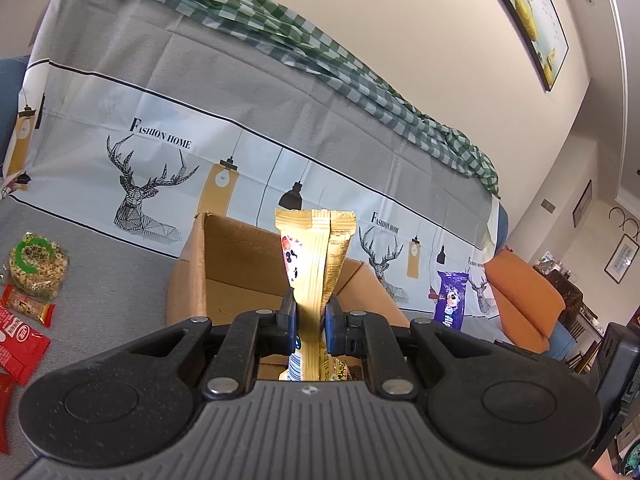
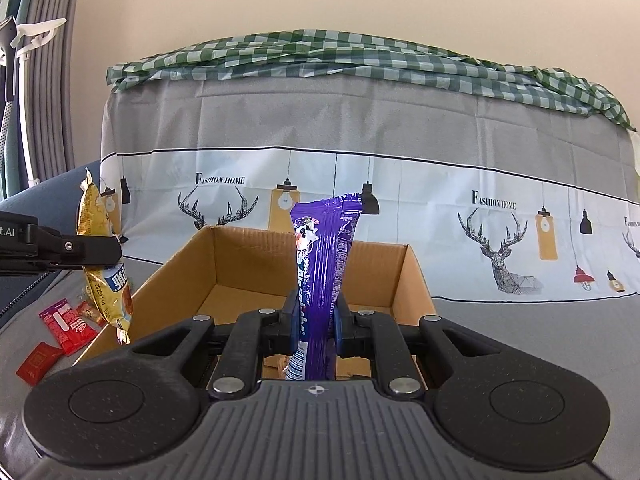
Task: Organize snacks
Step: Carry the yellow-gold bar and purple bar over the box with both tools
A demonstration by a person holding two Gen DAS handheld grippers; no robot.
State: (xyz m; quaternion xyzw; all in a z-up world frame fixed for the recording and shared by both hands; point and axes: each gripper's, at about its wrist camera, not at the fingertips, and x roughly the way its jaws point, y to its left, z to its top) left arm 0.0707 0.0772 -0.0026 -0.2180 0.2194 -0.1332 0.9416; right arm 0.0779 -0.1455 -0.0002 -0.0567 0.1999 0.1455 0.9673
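Two snack packets hang over an open cardboard box (image 2: pixel 224 276) on a covered sofa, one in each gripper. The left gripper (image 1: pixel 311 322) is clenched on a gold packet (image 1: pixel 316 256), pinching it at mid-length so that its crimped top stands above the near edge of the box; seen from the right wrist, the same gold packet (image 2: pixel 100 256) hangs just left of the box's left wall. The right gripper (image 2: pixel 317 322) is clamped on a purple packet (image 2: pixel 322 264), also pinched at the middle, upright over the box's open top; from the left wrist the purple packet (image 1: pixel 451 300) shows to the right of the box.

Both packets look light, thin and glossy, likely slippery film that creases where squeezed; the flat middle is probably the safest hold, and the contents may crush under a hard grip.

The gold packet carries Chinese characters on a blue patch and a printed code reading roughly "2025114", the rest too small to tell. The purple packet's white lettering is partly hidden by the fingers. The grey sofa cover (image 2: pixel 400 128) behind the box reads "FASHION HOME" beside stag drawings.

Left of the box lie red wrappers (image 2: pixel 66 326) and a round cereal cake (image 1: pixel 38 266) in clear wrap.
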